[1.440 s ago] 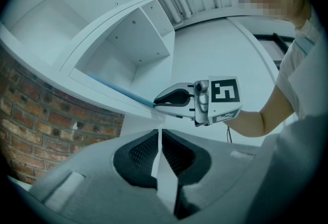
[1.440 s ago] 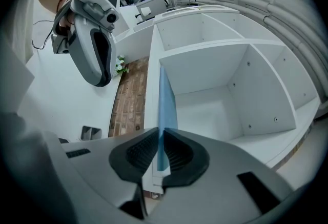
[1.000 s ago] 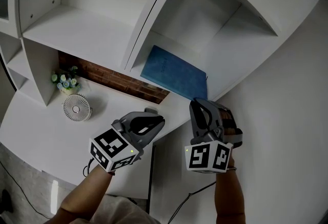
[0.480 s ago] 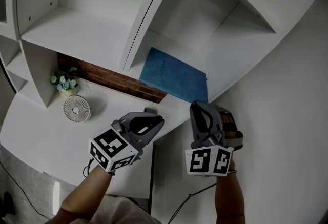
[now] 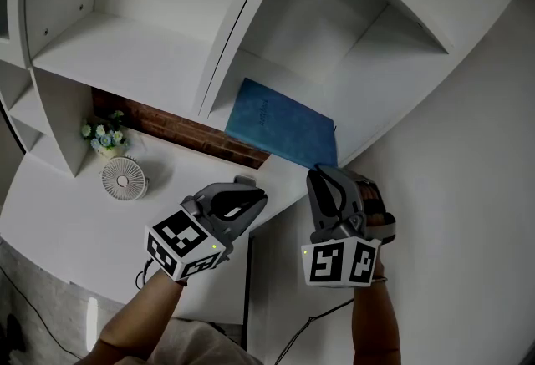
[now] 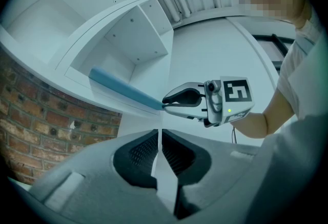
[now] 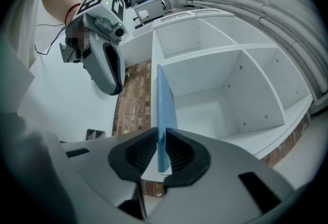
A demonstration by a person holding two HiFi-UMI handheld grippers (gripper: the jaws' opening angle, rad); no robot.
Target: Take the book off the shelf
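**Arms.** Both bare forearms rise from the bottom of the head view. The left forearm (image 5: 138, 309) is angled up and to the right, and the right forearm (image 5: 374, 317) runs nearly straight up. Each tool carries a black-and-white marker cube (image 5: 185, 245) at its rear. The patterns are squares only, with no readable text.

**Left tool** (image 5: 251, 190). It has a grey body and points up and to the right. Its own view shows the jaws together with only a hairline between them and nothing gripped. It sits just left of the right tool, apart from it and from the book.

**Right tool** (image 5: 320, 171). It points up at the shelf. Its own view shows the ribbed pads clamped on the near edge of a thin blue book (image 7: 165, 110), which runs edge-on straight ahead from the jaws.

**Book.** It lies on the bottom board of the compartment directly ahead of the right tool, in a white shelf unit (image 5: 150, 54). Its near corner is at the board's front edge, where the jaws hold it. A faint mark shows on the cover but is not legible.

**Beyond and left of the left tool.**
- A white surface (image 5: 75, 221) extends below the shelf unit.
- A small round white fan (image 5: 124, 178) stands on the surface.
- A small pot of pale flowers (image 5: 104, 136) stands further back.
- A strip of red brick wall (image 5: 180, 131) shows beneath the shelf unit.
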